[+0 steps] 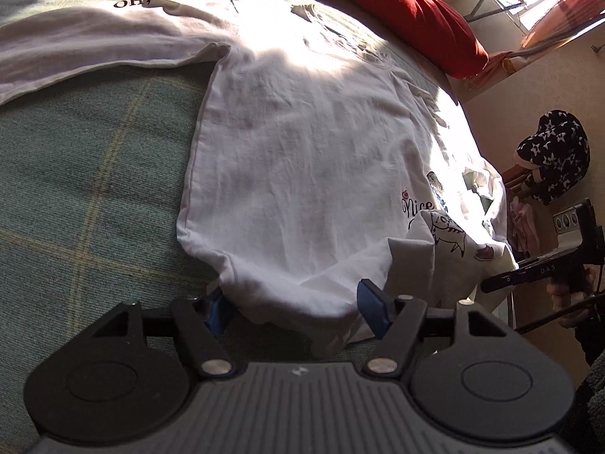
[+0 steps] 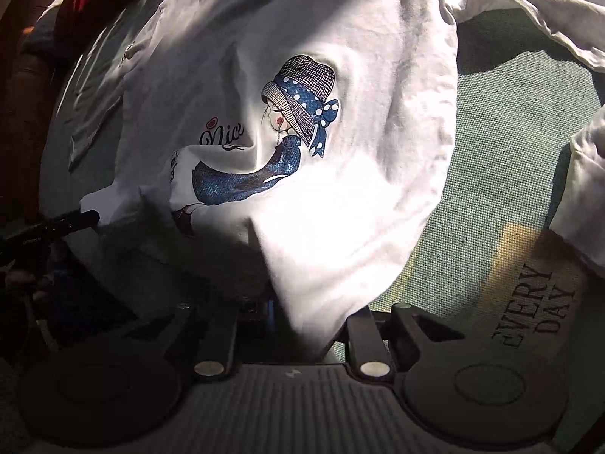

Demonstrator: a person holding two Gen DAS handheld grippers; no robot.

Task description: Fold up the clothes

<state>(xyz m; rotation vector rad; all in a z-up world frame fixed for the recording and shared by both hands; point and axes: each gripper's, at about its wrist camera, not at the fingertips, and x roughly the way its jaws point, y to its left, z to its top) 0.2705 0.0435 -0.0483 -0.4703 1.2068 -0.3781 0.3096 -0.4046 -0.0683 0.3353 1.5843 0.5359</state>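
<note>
On the green plaid bedspread point(image 1: 87, 159) the white T-shirt point(image 1: 295, 174) lies spread, its hem nearest the left gripper point(image 1: 295, 308), whose blue pads stand wide with the hem loose between them. Only the right wrist view shows the shirt's girl-in-hat print point(image 2: 298, 113); there the right gripper point(image 2: 302, 321) looks narrowed on a corner, though shadow and cloth hide its pads.

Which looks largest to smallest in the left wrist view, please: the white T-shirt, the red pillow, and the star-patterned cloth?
1. White T-shirt, by far the largest.
2. Red pillow, partly cut off by the frame, so its full extent is unsure.
3. Star-patterned cloth, smallest, though it lies farther from the camera.
</note>
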